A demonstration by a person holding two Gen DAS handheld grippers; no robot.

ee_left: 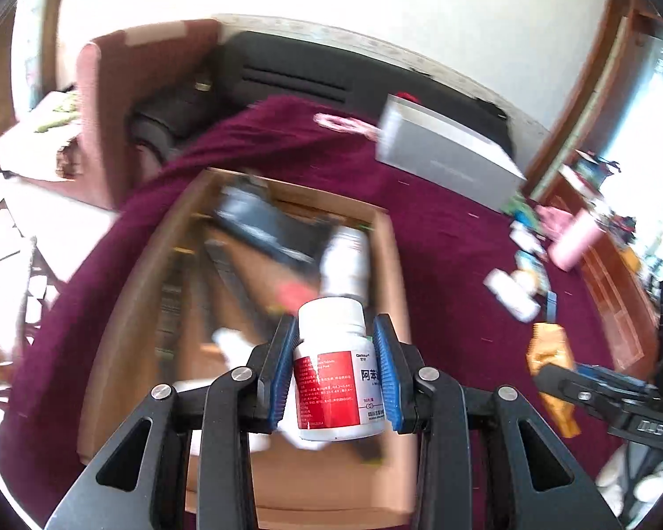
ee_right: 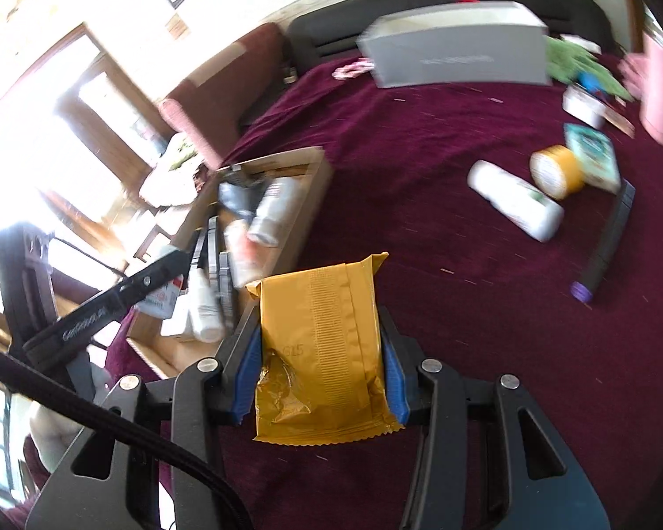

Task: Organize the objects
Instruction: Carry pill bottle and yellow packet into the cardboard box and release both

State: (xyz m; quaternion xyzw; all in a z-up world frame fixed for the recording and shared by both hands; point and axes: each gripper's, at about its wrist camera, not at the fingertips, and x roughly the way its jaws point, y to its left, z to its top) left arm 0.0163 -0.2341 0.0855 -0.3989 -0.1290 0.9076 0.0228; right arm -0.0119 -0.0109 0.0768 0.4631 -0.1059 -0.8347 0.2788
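Well, over on the left side the left gripper (ee_left: 335, 369) has its blue-padded fingers (ee_left: 283, 373) clamped on a white plastic pill bottle with a red and white label (ee_left: 333, 380), cap pointing away at twelve o'clock, held above the open brown cardboard box (ee_left: 389, 265). Inside that box, all rather blurred, lie a dark flat pouch (ee_left: 265, 225) toward eleven o'clock and another white bottle (ee_left: 344, 260) at twelve o'clock from the held one. The box sits on a deep maroon cloth (ee_left: 442, 229) covering the table. At one o'clock a long grey rectangular carton (ee_left: 446, 154) rests on the cloth, and a pale pink tumbler (ee_left: 572, 238) stands toward two o'clock.

Moving right, the right gripper (ee_right: 322, 373) squeezes a mustard-yellow foil snack packet (ee_right: 320, 353) between its pads, the packet's crimped end nearest the camera. From there the cardboard box is at ten o'clock, crowded with bottles and tubes. Out on the cloth at two o'clock a white cylindrical bottle (ee_right: 515, 205) lies on its side, just beside a yellow-lidded round jar (ee_right: 557, 172) and a teal printed packet (ee_right: 592, 159). A slim black tube with a purple cap (ee_right: 607, 243) lies near them toward three o'clock
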